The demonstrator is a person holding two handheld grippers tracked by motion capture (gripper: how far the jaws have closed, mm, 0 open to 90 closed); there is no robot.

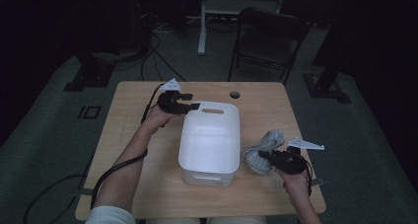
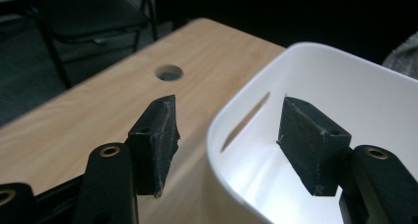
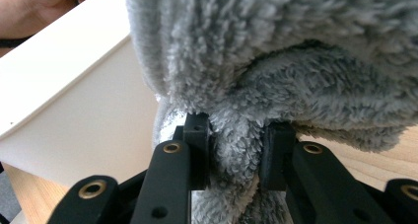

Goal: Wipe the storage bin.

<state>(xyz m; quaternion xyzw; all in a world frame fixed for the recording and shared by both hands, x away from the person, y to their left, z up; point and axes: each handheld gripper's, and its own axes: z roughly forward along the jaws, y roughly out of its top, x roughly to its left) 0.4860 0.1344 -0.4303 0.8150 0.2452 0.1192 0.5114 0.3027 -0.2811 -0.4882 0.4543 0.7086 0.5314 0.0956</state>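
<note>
- The left hand-held gripper (image 1: pixel 190 101) hovered at the far left corner of the white bin (image 1: pixel 209 150), which stood near the middle of the wooden table (image 1: pixel 133 135).
- In the left gripper view its jaws stood partly apart and straddled the bin's rim (image 2: pixel 217 120): one pad (image 2: pixel 157 140) was outside the wall and the other inside, over the bin's interior. Neither pad pressed on the plastic, and nothing was gripped.
- A slot handle (image 2: pixel 245 121) was cut in the bin's end wall just beyond the jaws, and a round hole (image 2: pixel 169 73) showed in the table farther off.
- The right hand-held gripper (image 1: pixel 266 157) was at the right of the bin, its jaws closed on a fold of the grey fluffy towel (image 1: pixel 263 147).
- In the right gripper view the towel (image 3: pixel 276 61) bulged above the jaws, with pile squeezed between the two pads (image 3: pixel 197 150); the bin's white side wall (image 3: pixel 79 115) stood just beside it.
- The towel lay just beside the bin's right side; it was probably resting partly on the table, though the dim high view left that unclear.
- A black folding chair (image 1: pixel 268 36) stood beyond the table's far edge.
</note>
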